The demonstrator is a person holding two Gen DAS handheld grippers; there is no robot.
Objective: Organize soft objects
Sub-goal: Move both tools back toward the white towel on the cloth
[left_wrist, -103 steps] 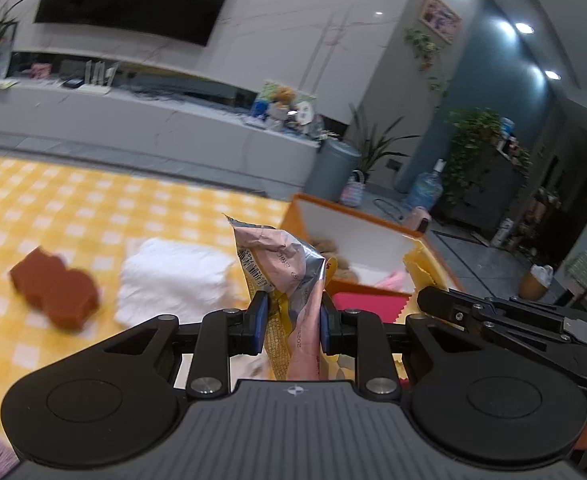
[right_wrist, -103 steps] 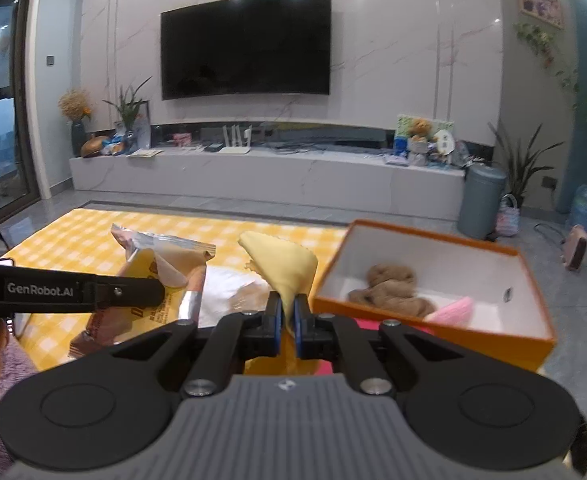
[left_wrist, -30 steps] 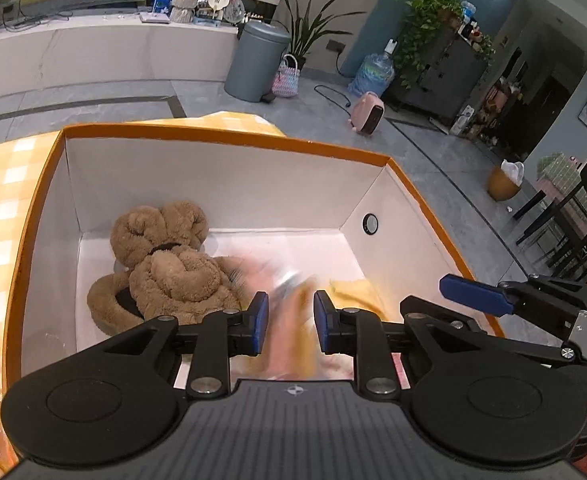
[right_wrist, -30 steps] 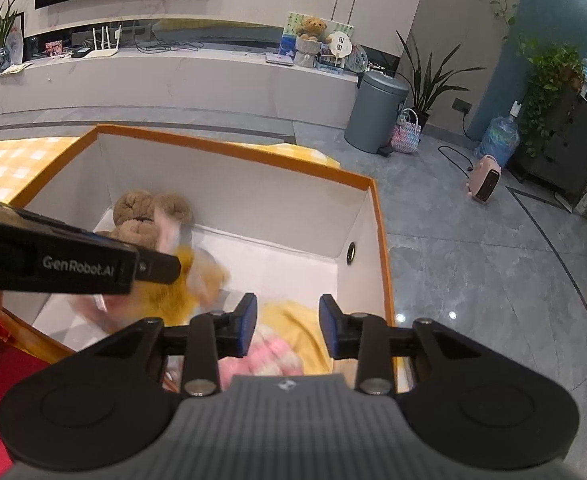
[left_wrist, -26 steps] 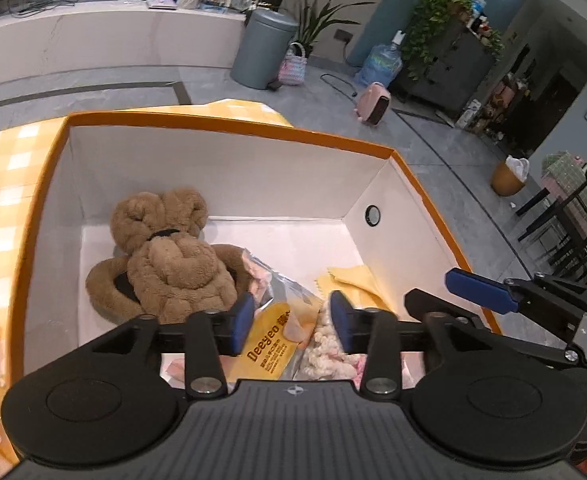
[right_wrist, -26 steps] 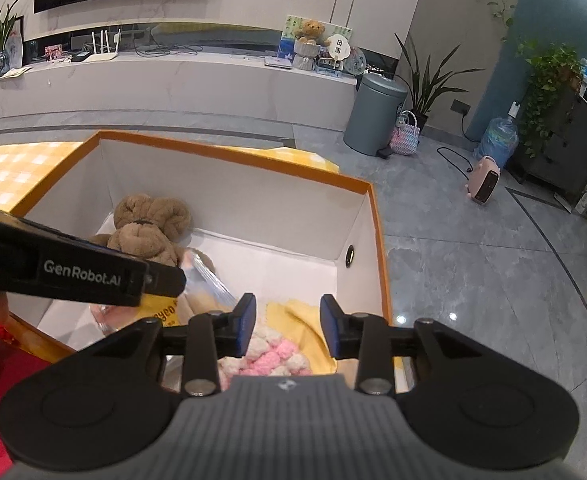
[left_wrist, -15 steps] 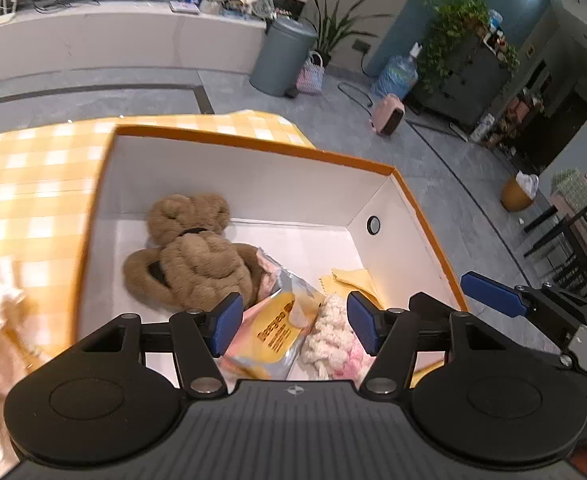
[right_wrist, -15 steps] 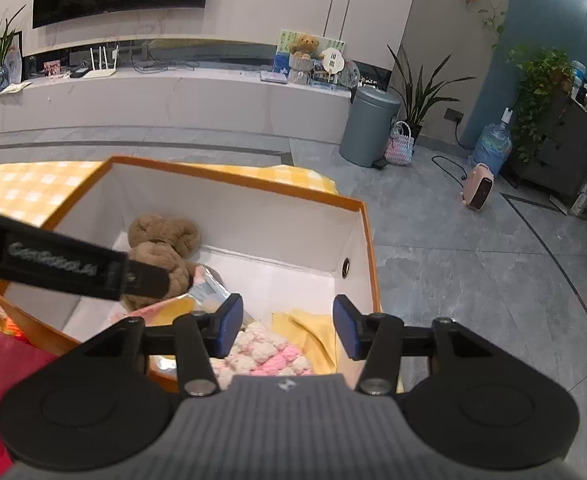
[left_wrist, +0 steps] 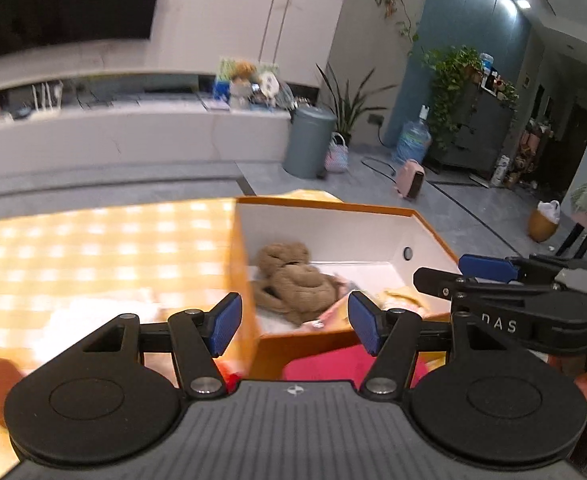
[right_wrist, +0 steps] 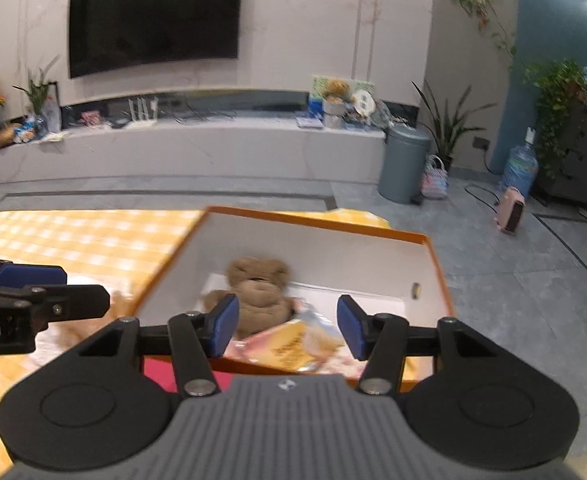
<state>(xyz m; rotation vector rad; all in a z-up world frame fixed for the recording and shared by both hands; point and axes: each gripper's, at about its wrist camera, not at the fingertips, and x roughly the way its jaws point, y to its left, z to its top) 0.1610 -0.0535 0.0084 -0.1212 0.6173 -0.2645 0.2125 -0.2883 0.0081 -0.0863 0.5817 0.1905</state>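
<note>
An orange box (left_wrist: 333, 203) with a white inside stands on the yellow checked cloth (left_wrist: 93, 248); it also shows in the right wrist view (right_wrist: 317, 218). In it lie a brown teddy bear (left_wrist: 293, 280) (right_wrist: 259, 292), a pink and yellow snack bag (right_wrist: 285, 346) and a yellow cloth (left_wrist: 399, 293). My left gripper (left_wrist: 295, 324) is open and empty, raised in front of the box. My right gripper (right_wrist: 285, 326) is open and empty, raised at the box's near edge. The right gripper also shows in the left wrist view (left_wrist: 489, 276).
A red cloth (left_wrist: 345, 362) lies under the box's near side. A white cloth (left_wrist: 93, 316) lies blurred on the checked cloth to the left. Beyond are grey floor, a grey bin (right_wrist: 403, 164) and a long white TV bench (right_wrist: 173, 148).
Both grippers let go of the snack bag and the yellow cloth in the box, opened wide, and drew back and up. The view has swung left toward the checked cloth.
</note>
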